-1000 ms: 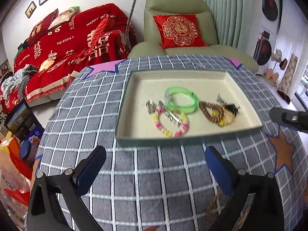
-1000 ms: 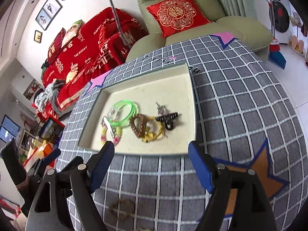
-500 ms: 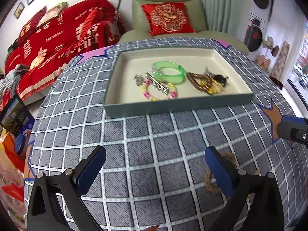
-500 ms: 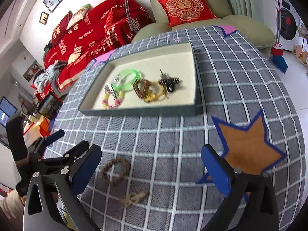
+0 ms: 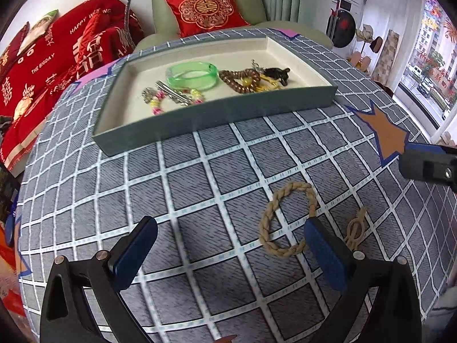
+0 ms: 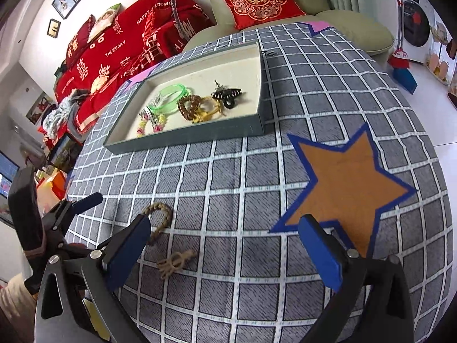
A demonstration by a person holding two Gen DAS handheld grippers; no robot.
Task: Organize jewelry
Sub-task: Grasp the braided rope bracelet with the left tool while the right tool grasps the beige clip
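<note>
Looking at this one, most of the jewelry already sits in the tray (image 5: 217, 113) up at about 12 o'clock on the checked tablecloth (image 5: 200, 177): a green bangle (image 5: 192, 75), a brown bead bracelet (image 5: 239, 80), a pastel bead bracelet (image 5: 160, 101) and a black hair claw (image 5: 276, 73), all bunched toward the middle so they're easy to see. What's not in yet is the rope bracelet (image 5: 288, 217), lying loose on the cloth well short of the tray, with a small knotted rope piece (image 6: 174, 260) just beside it.

The left gripper (image 5: 228, 253) hangs low over the cloth, tongs spread wide and holding nothing. The rope bracelet is around its 2 o'clock, and the right-hand pad overlaps the loop's edge in the left wrist view; can't tell if it's actually touching. Probably it needs to slide right a bit to straddle the rope.

The right gripper (image 6: 225, 253) is also wide and empty, tilted down at the table, with the knotted piece near its left pad at roughly 9 o'clock and the orange star patch (image 6: 347, 181) past its right pad at 1 o'clock. My guess is each hand is lining up one leftover.
</note>
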